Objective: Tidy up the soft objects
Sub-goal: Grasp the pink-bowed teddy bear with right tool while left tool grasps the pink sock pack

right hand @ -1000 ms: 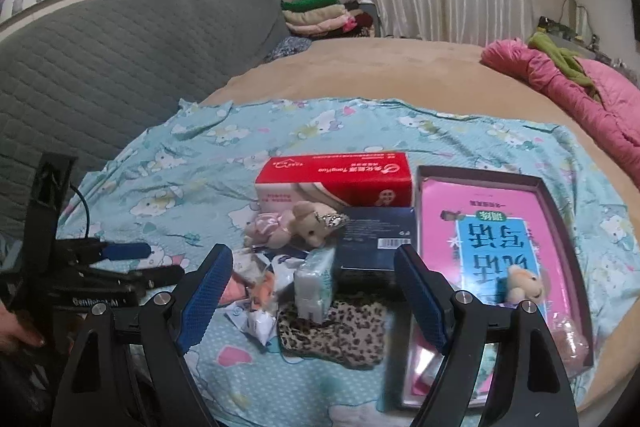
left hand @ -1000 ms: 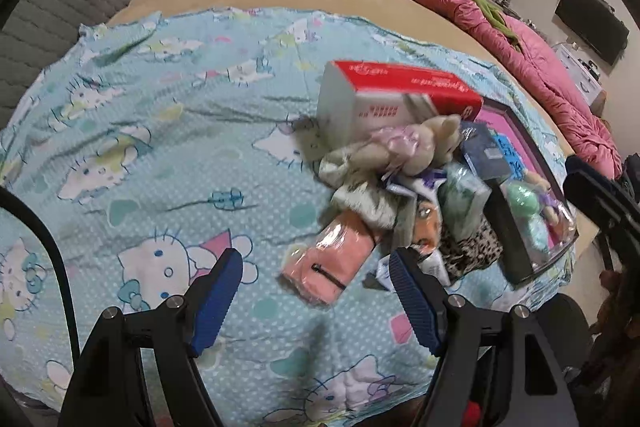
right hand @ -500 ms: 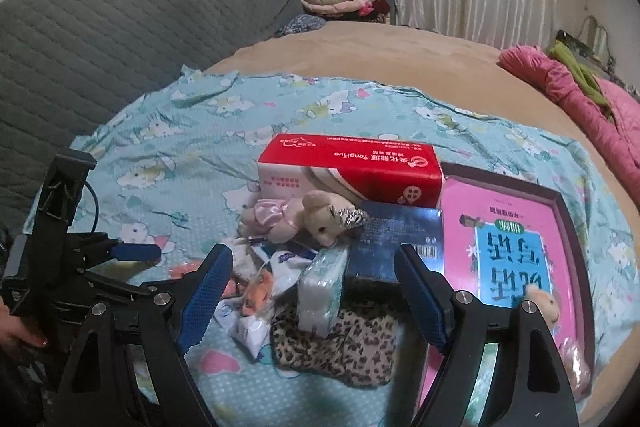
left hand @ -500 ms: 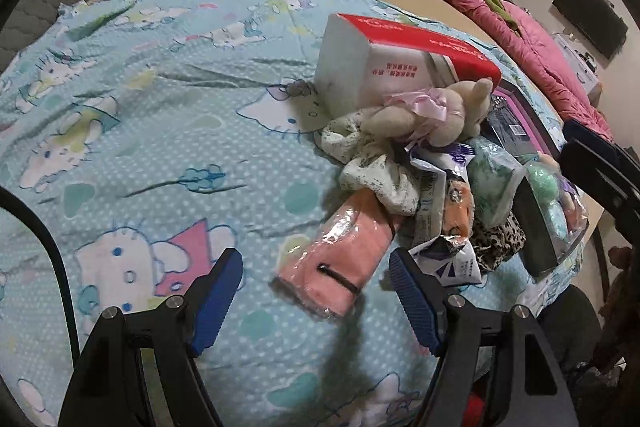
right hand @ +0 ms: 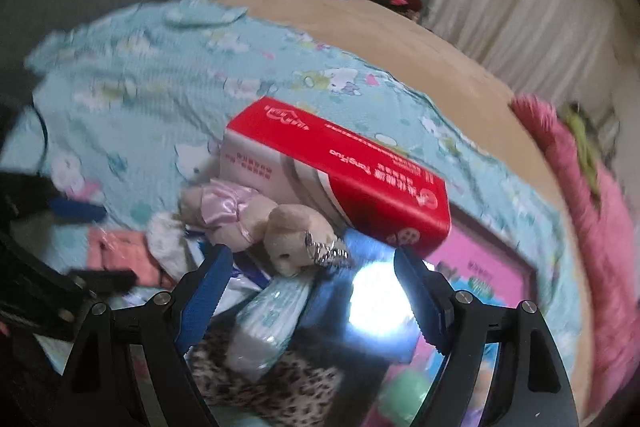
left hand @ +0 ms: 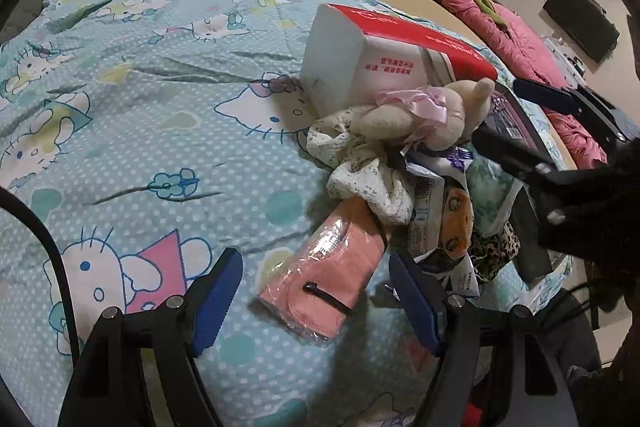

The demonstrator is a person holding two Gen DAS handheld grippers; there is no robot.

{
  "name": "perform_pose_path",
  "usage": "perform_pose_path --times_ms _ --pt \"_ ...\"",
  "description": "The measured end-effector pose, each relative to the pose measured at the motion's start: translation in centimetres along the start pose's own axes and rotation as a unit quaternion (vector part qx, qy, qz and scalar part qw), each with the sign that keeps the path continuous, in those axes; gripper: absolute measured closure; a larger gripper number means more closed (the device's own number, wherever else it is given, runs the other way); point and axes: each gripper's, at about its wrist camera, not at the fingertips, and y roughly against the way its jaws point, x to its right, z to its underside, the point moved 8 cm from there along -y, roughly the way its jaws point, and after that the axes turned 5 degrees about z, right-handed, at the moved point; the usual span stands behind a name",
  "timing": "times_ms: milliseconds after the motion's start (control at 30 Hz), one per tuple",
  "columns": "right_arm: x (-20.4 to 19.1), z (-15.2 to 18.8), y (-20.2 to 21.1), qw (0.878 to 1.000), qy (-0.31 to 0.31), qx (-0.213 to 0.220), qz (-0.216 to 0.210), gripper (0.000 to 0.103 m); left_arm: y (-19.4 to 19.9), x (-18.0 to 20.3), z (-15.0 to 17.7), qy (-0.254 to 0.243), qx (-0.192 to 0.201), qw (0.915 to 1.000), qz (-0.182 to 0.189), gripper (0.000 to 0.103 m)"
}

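- soft objects lie in a heap on the bed, on a light blue cartoon-cat sheet (left hand: pixel 152 131), pressed up against a red and white tissue box (left hand: pixel 372 67).
- a beige plush bear (right hand: pixel 276 227) in a pink satin dress lies on top of the heap, touching the side of the box.
- beside the bear sits a crumpled white floral cloth (left hand: pixel 360 167); one end of it overlaps a pink fabric item in a clear wrapper (left hand: pixel 332 267).
- the left hand-held gripper (left hand: pixel 316 299) hangs low over the sheet with its blue pads spread wide; the wrapped pink item lies between them, and neither pad touches it.
- the right hand-held gripper (right hand: pixel 312 295) is also released, its pads wide apart just above the heap, with the bear's head and a pale green tissue pack (right hand: pixel 268 323) showing in the gap. that view is blurred.
- a leopard-print cloth (right hand: pixel 256 383) lies under the tissue pack at the near edge.
- small printed packets (left hand: pixel 440 215), one with an orange face on it, are jumbled between the floral cloth and the leopard print.
- a dark tray with a pink printed base (right hand: pixel 492 267) sits to the right of the box.
- a pink quilt (left hand: pixel 520 39) is bunched along the far side of the bed.
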Motion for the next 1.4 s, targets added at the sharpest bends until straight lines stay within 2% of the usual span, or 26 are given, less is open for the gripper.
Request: perform_pose_path --times_ms 100,433,500,567,667,733,833,1033,1233,1400 --pt "-0.7 0.2 -1.3 0.999 0.038 -0.014 0.003 0.019 -0.1 -0.3 0.0 0.003 0.000 1.0000 0.002 0.028" --pt "-2.3 -0.7 -3.1 0.997 0.077 -0.006 -0.017 0.022 -0.2 -0.4 0.1 -0.002 -0.001 1.0000 0.003 0.028" --pt "-2.8 -0.9 -3.4 0.996 0.080 -0.006 -0.027 0.032 -0.1 -0.4 0.1 -0.002 0.001 1.0000 0.004 0.028" --pt "-3.5 -1.0 -3.3 0.996 0.088 -0.007 -0.028 0.048 -0.1 -0.4 0.1 -0.001 0.004 1.0000 0.006 0.028" --pt "-4.2 -1.0 -3.3 0.995 0.092 -0.009 -0.037 0.059 -0.2 -0.4 0.1 0.000 0.009 0.9999 0.012 0.029" --pt "-4.3 -1.1 -2.9 0.996 0.080 -0.005 -0.046 0.067 -0.2 -0.5 0.1 0.001 0.009 0.9999 0.014 0.034" --pt "-3.9 -1.2 -2.0 0.996 0.044 0.002 -0.072 0.067 -0.1 -0.5 0.0 0.004 0.009 0.9996 0.025 0.053" --pt "-3.8 -1.1 0.5 0.990 -0.038 0.013 -0.132 0.068 -0.1 0.0 0.2 -0.002 0.004 0.9987 0.050 0.070" --pt "-2.9 -0.8 2.4 0.987 -0.090 0.040 -0.129 0.068 0.5 0.5 0.4 -0.008 0.007 0.9985 0.054 0.079" --pt "-0.9 -0.9 3.6 0.975 -0.154 0.053 -0.149 0.068 1.0 0.6 0.9 -0.006 0.008 0.9989 0.045 0.082"
